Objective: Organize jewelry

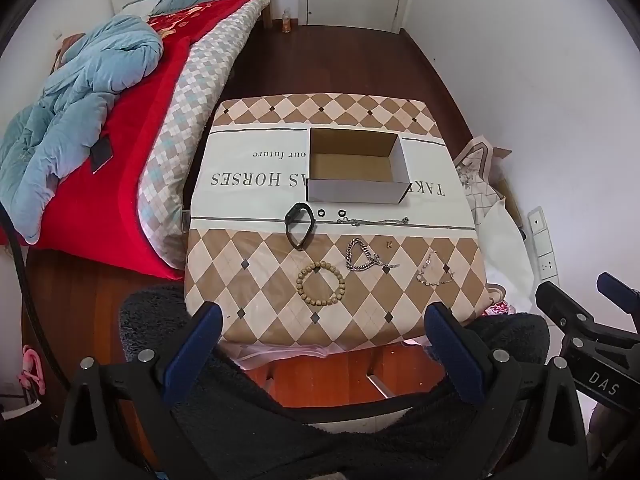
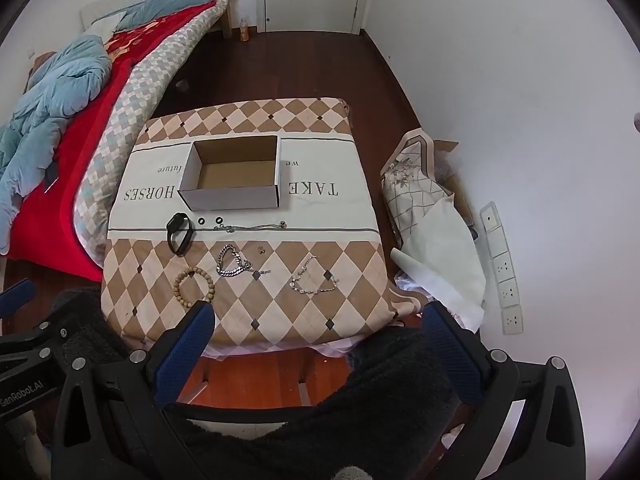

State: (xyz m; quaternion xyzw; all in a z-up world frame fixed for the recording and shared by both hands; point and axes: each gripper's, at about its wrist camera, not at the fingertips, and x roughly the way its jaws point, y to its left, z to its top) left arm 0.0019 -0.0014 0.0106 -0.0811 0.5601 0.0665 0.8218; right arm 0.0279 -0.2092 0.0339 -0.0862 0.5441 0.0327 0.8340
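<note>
**Jewelry laid out, both hand-held grippers hanging back**

Small tabletop [image 1: 248,280] covered in a tan-and-cream diamond cloth with a white band across the middle. Open cardboard box [image 1: 356,166] sitting on that white band, toward the far edge, nothing visible inside.

Along the box's near side, left to right: black fitness band [image 1: 299,226] tilted on its edge, two small black rings [image 1: 321,213], then a thin silver chain [image 1: 374,221] stretched out along the grey stripe. Closer to the near edge: wooden bead bracelet [image 1: 320,284] lying flat as a circle, chunky silver link bracelet [image 1: 362,256] just to its right, a tiny earring-like piece [image 1: 389,244] beyond that (too small to tell exactly), and a delicate silver bracelet [image 1: 434,274] near the right edge. All pieces apart from each other, none in the box.

Left hand-held gripper [image 1: 324,320] off the near edge of the tabletop, blue fingers [image 1: 200,336] spread wide, holding nothing. Right hand-held gripper [image 2: 316,320] same deal: fingers [image 2: 188,340] wide apart, empty, just short of the near edge, with the bead bracelet right by its left fingertip in the right wrist view.

Bed [image 1: 104,152] with a red blanket and a blue duvet along the tabletop's left side, white wall on the right, dark wood floor [image 1: 320,60] beyond.
</note>
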